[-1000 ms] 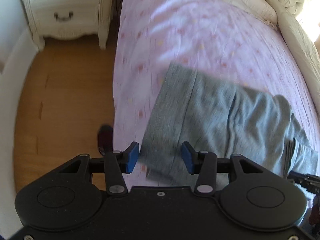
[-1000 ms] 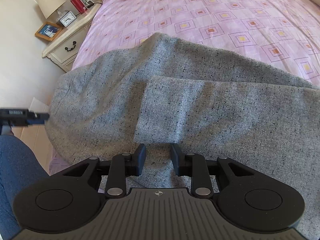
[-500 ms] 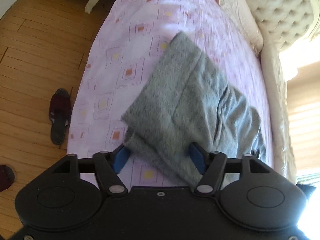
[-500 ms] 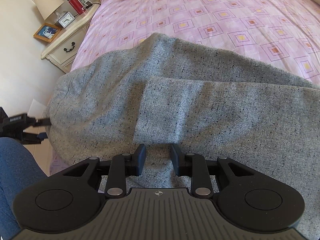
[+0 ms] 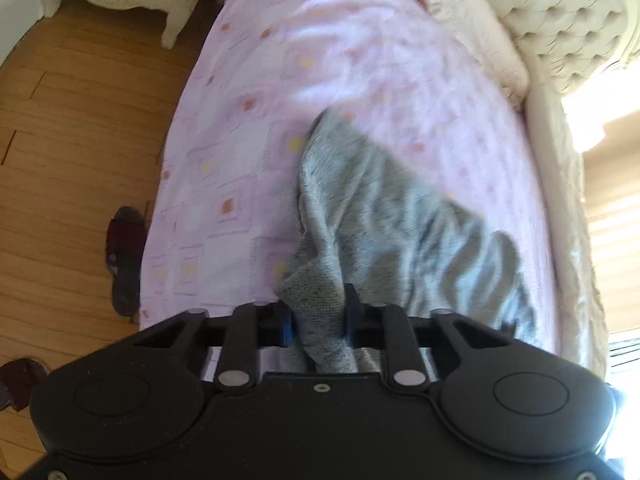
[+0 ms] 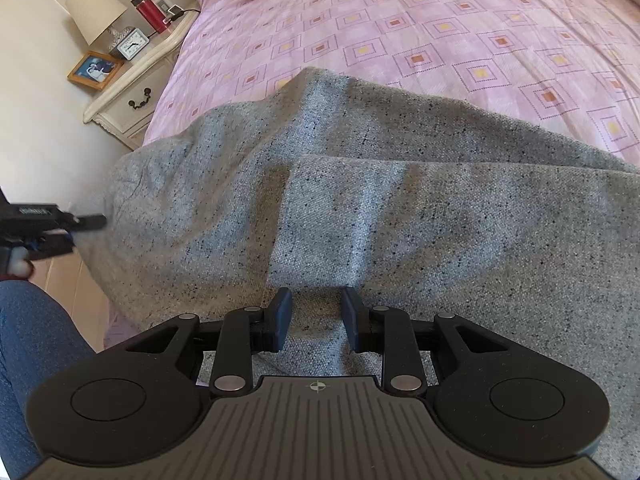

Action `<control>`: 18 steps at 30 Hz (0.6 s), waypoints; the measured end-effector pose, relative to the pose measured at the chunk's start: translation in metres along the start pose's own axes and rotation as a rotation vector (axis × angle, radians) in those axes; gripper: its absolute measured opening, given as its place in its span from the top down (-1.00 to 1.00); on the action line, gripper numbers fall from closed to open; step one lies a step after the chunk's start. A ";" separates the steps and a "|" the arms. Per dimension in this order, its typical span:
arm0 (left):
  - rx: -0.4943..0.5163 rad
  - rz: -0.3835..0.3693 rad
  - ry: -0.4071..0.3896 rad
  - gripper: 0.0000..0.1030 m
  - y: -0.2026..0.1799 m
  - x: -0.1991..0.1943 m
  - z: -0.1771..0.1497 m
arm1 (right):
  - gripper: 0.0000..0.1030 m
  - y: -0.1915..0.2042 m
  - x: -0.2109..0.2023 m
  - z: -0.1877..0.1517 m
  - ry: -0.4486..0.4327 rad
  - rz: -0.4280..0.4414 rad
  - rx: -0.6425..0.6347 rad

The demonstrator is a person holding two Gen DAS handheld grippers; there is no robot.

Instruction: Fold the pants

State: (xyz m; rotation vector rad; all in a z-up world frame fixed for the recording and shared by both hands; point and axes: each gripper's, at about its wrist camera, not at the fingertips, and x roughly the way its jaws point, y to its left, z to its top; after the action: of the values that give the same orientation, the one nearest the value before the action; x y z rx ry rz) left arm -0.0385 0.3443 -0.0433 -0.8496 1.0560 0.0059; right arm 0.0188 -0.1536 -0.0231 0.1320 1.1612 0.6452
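Grey pants (image 5: 384,216) pinched between left fingers (image 5: 285,326).

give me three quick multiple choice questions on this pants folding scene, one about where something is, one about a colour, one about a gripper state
1. Where do the pants lie?
A. on the wooden floor
B. on the pink bed cover
C. on the nightstand

2. What colour is the bottle on the nightstand?
A. red
B. green
C. white

3. What is the left gripper doing?
A. open above bare cover
B. shut on nothing
C. shut on a corner of the pants

Answers:
1 B, the grey cloth spreads over the patterned cover.
2 A, it stands red beside the lamp.
3 C, grey cloth is bunched between its blue pads.
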 end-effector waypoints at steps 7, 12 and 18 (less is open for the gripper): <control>0.179 0.044 -0.081 0.55 -0.069 -0.038 0.002 | 0.49 0.000 -0.013 -0.001 -0.101 -0.004 0.006; 0.342 0.068 -0.136 0.58 -0.130 -0.055 -0.008 | 0.49 -0.001 0.001 -0.004 -0.040 -0.022 -0.023; 0.520 0.022 -0.197 0.62 -0.207 -0.069 -0.032 | 0.52 -0.013 -0.004 0.002 -0.035 0.023 0.076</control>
State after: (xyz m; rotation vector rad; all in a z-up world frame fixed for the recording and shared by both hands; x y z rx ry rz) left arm -0.0191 0.2081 0.1288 -0.3569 0.8262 -0.1576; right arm 0.0242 -0.1661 -0.0242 0.2209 1.1525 0.6172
